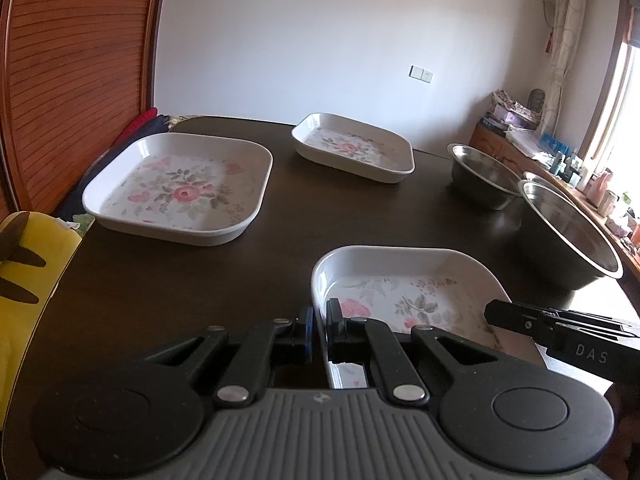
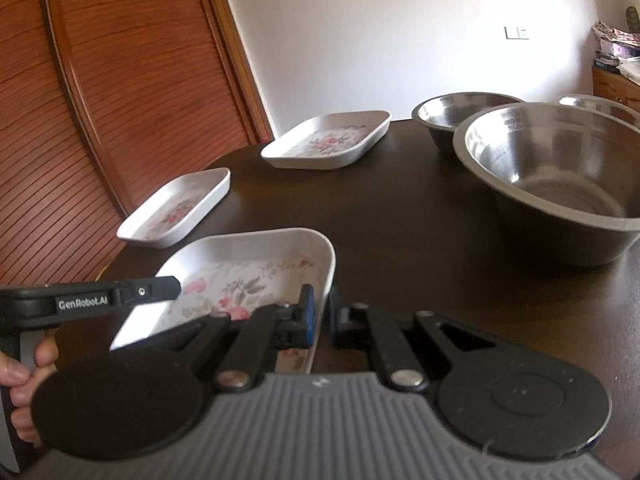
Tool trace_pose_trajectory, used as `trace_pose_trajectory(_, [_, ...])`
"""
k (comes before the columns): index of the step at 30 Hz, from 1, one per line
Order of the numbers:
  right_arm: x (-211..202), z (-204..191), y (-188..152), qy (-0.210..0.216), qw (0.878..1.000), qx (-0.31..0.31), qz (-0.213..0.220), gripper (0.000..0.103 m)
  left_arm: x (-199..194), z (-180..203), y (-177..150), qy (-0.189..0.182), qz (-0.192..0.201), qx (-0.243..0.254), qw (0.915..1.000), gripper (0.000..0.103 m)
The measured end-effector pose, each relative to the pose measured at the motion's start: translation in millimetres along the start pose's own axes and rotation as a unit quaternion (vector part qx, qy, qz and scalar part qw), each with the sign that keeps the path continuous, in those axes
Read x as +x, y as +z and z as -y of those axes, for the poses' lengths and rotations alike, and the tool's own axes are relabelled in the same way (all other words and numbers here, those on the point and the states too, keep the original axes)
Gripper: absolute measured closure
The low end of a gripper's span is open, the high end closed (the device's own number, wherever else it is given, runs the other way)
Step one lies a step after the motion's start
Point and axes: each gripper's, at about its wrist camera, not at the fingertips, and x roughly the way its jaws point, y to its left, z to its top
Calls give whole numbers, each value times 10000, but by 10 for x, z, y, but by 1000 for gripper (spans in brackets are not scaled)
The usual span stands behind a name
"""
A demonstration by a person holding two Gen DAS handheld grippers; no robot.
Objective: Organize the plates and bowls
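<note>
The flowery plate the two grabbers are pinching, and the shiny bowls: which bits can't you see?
- Nearest floral plate: near edge hidden behind the left gripper in the left wrist view, and behind the right gripper in the right wrist view.
- Third steel bowl: only a rim sliver shows behind the large steel bowl; its size is unclear.
- Windowsill clutter: too small and glare-washed to identify.
</note>
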Motion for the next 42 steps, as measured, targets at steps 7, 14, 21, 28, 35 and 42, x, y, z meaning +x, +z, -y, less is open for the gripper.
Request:
trace_pose_trajectory(7, [-8,-20,-18,-60,10000,-10,32,94,17,20,29,47,10,42,10000,74])
trace_pose_trajectory(14, [-18,-9,-9,-49,10000,42,36,93,4,23,50,53,50,92,9999,74])
trace_pose_trajectory(21, [-163,13,12,-147,9994,-120,291,89,-171,98,75,339,311,409,9981,74])
trace_pose_trajectory(28, [-435,15,90,-17,9977,-357,573,83,-427,164,153,561,680,694,9937,49])
trace_pose_trajectory(35, [-598,-8,186,-78,9949,-618,797,67,-613,221,221,540,1050,812,9897,5])
trace_pose_trajectory(42, [-699,-46,247,-190,9908,-887,1008,39,-719,219,251,588,1206,873,9871,0])
